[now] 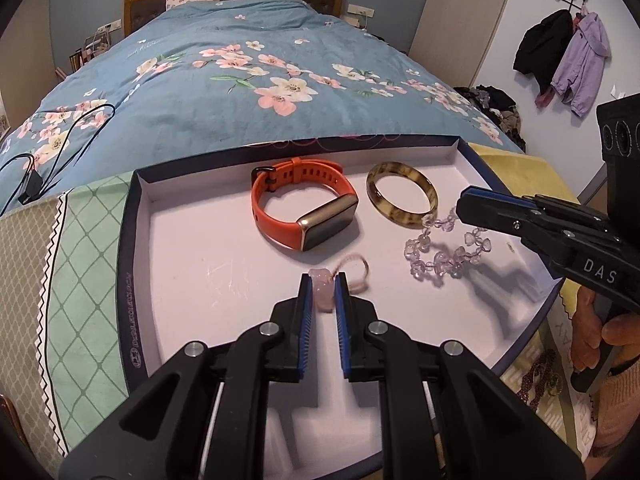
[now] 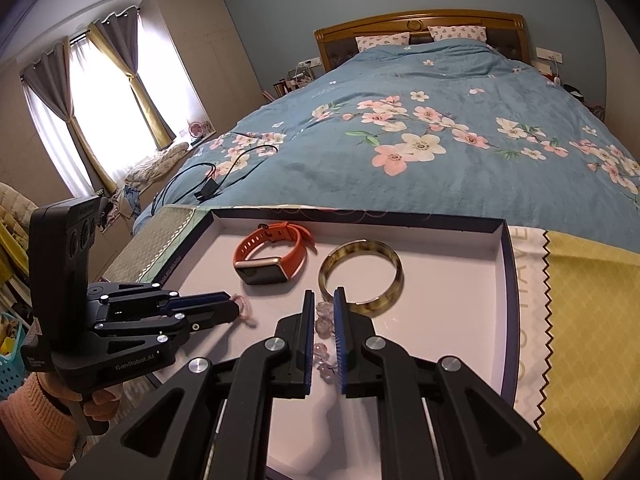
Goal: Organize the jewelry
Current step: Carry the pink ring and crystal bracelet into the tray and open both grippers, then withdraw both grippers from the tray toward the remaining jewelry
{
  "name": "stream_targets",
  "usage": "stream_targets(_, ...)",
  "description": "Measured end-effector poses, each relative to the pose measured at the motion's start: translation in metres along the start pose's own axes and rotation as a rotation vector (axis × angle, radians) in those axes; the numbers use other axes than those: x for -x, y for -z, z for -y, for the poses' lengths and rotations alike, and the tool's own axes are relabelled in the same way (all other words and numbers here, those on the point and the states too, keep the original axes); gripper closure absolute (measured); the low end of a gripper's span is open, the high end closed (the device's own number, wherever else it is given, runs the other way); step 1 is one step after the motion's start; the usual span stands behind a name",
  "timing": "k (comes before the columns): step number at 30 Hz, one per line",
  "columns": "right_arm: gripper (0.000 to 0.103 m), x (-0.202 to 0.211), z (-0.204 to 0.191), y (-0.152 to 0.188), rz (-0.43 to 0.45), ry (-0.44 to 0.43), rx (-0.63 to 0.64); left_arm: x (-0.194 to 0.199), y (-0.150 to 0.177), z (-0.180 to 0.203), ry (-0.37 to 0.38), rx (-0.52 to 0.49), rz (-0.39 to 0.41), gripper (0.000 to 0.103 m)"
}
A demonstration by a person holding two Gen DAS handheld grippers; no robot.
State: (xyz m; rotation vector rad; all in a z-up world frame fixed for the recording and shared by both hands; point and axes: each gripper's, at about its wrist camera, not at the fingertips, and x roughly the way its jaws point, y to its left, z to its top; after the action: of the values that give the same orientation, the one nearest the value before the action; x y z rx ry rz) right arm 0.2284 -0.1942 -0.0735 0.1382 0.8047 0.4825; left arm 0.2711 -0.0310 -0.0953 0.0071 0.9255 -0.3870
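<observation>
A shallow white tray (image 1: 192,240) with a dark rim lies on the bed's end; it also shows in the right wrist view (image 2: 460,280). In it lie an orange smartwatch (image 1: 304,208) (image 2: 272,258) and a tortoiseshell bangle (image 1: 402,194) (image 2: 360,276). My left gripper (image 1: 323,286) (image 2: 236,306) is shut on a pale pink bracelet (image 1: 324,290) (image 2: 246,312), held just above the tray floor. My right gripper (image 2: 323,308) (image 1: 464,204) is shut on a clear pink bead bracelet (image 1: 444,256) (image 2: 324,328), whose loop hangs onto the tray.
The tray rests on a green, white and yellow patterned cloth (image 1: 80,264) (image 2: 580,320) over a blue floral bedspread (image 1: 240,92). A black cable with a plug (image 1: 36,184) lies on the bed at left. A dark beaded necklace (image 1: 536,376) lies on the cloth right of the tray.
</observation>
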Motion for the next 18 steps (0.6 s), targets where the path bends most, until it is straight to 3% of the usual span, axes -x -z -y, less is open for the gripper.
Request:
stream_targets(4,0.093,0.002,0.001,0.001,0.004,0.017,-0.005,0.002,0.001,-0.001,0.004,0.005,0.009,0.088)
stream_targets(6,0.090,0.004,0.001,0.002,0.011,0.024,-0.007,0.006,0.001,-0.003,0.003,0.015,0.018,0.077)
stream_targets(9,0.085,0.013,0.000,0.002,0.034,0.038,-0.005,0.016,0.001,-0.004,-0.010,0.021,0.040,0.069)
stream_targets(13,0.078,0.029,-0.004,0.004,0.066,0.049,0.012,0.042,0.006,0.000,-0.031,0.003,0.100,0.060)
stream_targets(15,0.073,0.038,-0.007,0.006,0.080,0.052,0.024,0.058,0.011,0.002,-0.032,0.004,0.135,0.049)
stream_targets(18,0.073,0.051,-0.014,0.010,0.093,0.052,0.049,0.079,0.017,0.005,-0.035,-0.001,0.187,0.044)
